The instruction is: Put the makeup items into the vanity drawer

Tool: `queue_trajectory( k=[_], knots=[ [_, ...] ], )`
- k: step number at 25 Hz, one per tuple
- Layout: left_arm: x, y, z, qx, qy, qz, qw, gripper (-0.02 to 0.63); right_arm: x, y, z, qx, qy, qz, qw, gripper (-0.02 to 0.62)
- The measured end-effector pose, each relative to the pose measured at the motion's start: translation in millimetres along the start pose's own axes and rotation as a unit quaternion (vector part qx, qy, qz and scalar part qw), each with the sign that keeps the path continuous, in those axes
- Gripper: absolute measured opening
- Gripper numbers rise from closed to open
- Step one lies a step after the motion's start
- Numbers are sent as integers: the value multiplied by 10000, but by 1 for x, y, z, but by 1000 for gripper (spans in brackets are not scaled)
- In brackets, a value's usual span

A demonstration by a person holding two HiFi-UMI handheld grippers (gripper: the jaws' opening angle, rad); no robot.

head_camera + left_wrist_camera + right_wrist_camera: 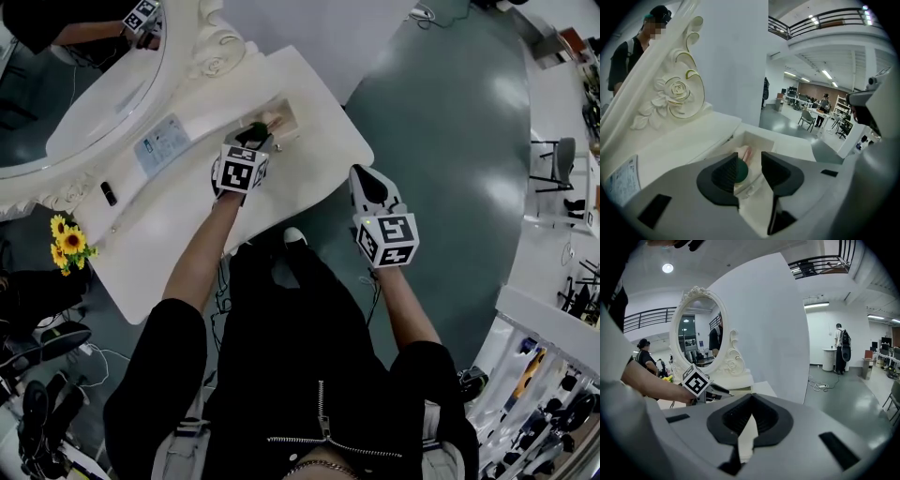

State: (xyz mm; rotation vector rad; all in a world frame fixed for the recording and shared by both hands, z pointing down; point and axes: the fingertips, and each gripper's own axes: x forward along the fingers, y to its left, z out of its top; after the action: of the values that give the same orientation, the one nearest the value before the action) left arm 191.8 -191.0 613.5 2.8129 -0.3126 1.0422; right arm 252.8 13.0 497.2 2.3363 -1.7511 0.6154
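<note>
Left gripper view shows the left gripper [750, 161] jaws apart, a green-capped item [742, 172] between them over the drawer [764, 140]; the right gripper [751, 399] jaws are together.

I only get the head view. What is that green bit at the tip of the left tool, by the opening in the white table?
Observer: A green-capped item, seen in the left gripper view, at the open drawer. The left gripper has its jaws apart around it, not clamping.
Operator: Anything else in there?
Observer: A pinkish thing lies just beyond it; what it is I cannot tell.
Operator: Is the right tool carrying something?
Observer: No. The right gripper is shut, nothing between its jaws.
</note>
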Motion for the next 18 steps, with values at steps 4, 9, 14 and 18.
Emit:
queue_trajectory(
  k=[4, 9, 14, 18],
  knots=[
    [-18, 8, 3, -110, -211, 230, 9995, 154, 8, 9, 7, -79, -26, 219, 9997, 6],
    [-63, 28, 6, -355, -705, 687, 9945, 25, 26, 31, 18, -242, -67, 705, 9972, 6],
    [-129, 57, -7, -826, -1058, 1367, 9815, 21, 55, 74, 32, -520, -98, 1468, 9877, 6],
    [-191, 79, -30, -1133, -1201, 1957, 9667, 20, 77, 122, 46, -786, -172, 2030, 9759, 6]
  ],
)
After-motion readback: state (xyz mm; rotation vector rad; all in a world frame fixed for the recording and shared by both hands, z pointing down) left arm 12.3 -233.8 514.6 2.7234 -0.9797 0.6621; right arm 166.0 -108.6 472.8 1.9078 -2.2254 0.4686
